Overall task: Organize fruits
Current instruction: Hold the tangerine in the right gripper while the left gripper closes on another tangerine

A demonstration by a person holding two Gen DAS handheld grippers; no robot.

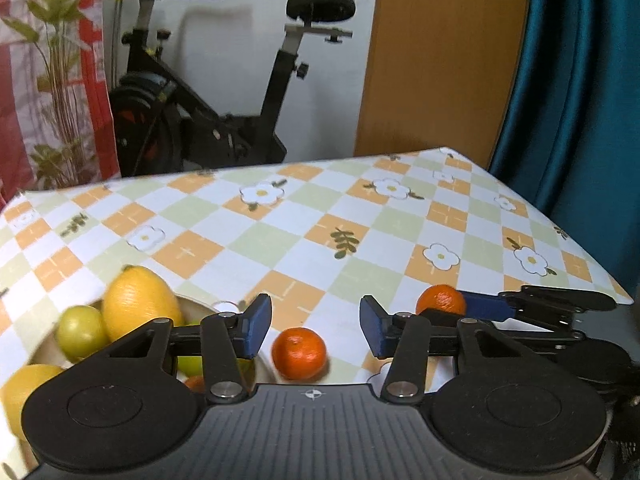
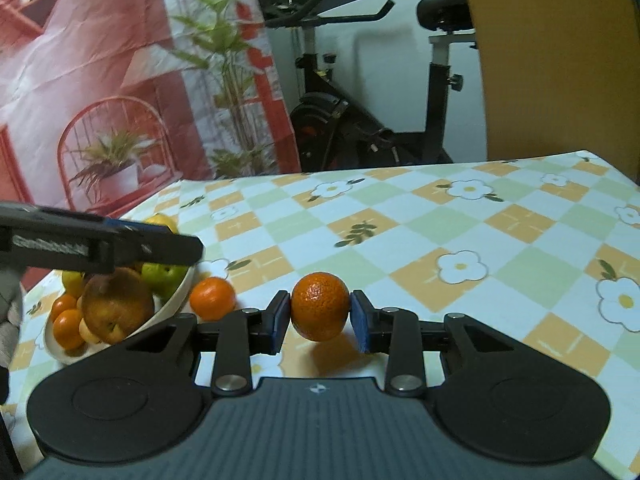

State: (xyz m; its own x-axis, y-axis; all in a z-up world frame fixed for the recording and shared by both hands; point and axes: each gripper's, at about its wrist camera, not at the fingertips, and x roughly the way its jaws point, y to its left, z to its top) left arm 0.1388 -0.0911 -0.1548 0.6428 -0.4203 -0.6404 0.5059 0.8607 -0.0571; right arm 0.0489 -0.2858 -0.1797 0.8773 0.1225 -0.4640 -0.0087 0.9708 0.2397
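Observation:
My right gripper [image 2: 320, 320] is shut on a tangerine [image 2: 320, 306], blue pads pressed to both its sides, with a shadow on the cloth below it. A second tangerine [image 1: 299, 354] lies on the table beside a white bowl [image 1: 196, 304]. My left gripper [image 1: 314, 332] hangs over this one, open, its pads apart from the fruit. The bowl holds a lemon [image 1: 138, 304], a green fruit [image 1: 80, 332] and several others. In the left wrist view the right gripper [image 1: 452, 310] with its tangerine [image 1: 440, 300] shows at the right.
A checked, flowered cloth covers the table [image 2: 460, 220]. Its right edge [image 1: 580, 240] and far edge are close. Behind it stand an exercise bike [image 1: 224, 120], a wooden panel and a teal curtain [image 1: 580, 100]. In the right wrist view the bowl [image 2: 176, 296] sits near the table's left edge.

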